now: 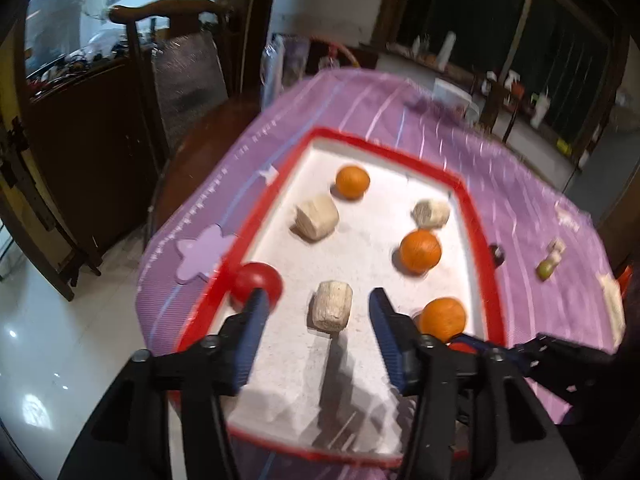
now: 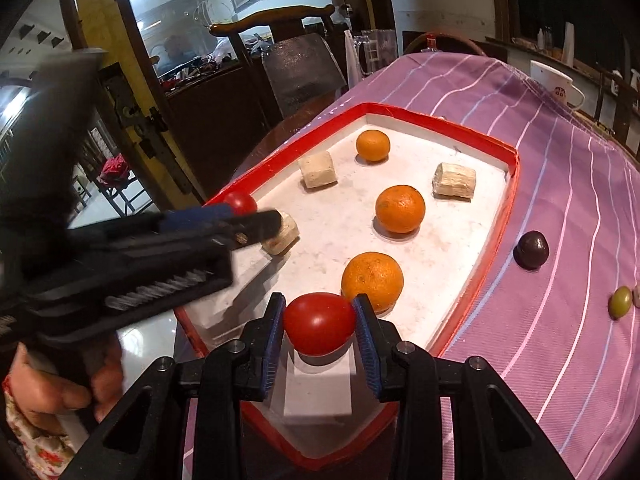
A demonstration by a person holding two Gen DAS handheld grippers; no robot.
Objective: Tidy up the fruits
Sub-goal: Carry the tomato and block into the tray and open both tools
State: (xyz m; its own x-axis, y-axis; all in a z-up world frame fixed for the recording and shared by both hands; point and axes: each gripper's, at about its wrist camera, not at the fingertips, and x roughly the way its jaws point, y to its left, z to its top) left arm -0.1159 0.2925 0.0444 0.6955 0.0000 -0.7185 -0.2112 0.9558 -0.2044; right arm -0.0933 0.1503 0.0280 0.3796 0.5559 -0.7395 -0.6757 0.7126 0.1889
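Fruits mostly in red-rimmed white tray [image 2: 496, 224]: right claw [image 2: 320, 322] clamps red tomato [image 2: 320, 328] over near end; left claw [image 1: 316, 312] spread, empty. Dark plum [image 2: 531, 255], green fruit [image 2: 620, 302] remain on purple striped surface [image 2: 560, 340], off to right claw's right.

- Tray [image 2: 472, 132]: white floor, red rim, lying flat on the purple striped cloth.
- Three oranges [image 2: 400, 208] sit in a loose line across the tray floor, apart from one another.
- Three pale cut chunks [image 2: 455, 181] lie on their sides among them.
- One red tomato [image 2: 319, 323] is pinched between blue pads over the tray's near end.
- A second tomato [image 1: 258, 283] rests at the tray's left rim.
- A dark round fruit [image 2: 531, 250] and a green one [image 2: 620, 302] lie on the cloth outside the tray.
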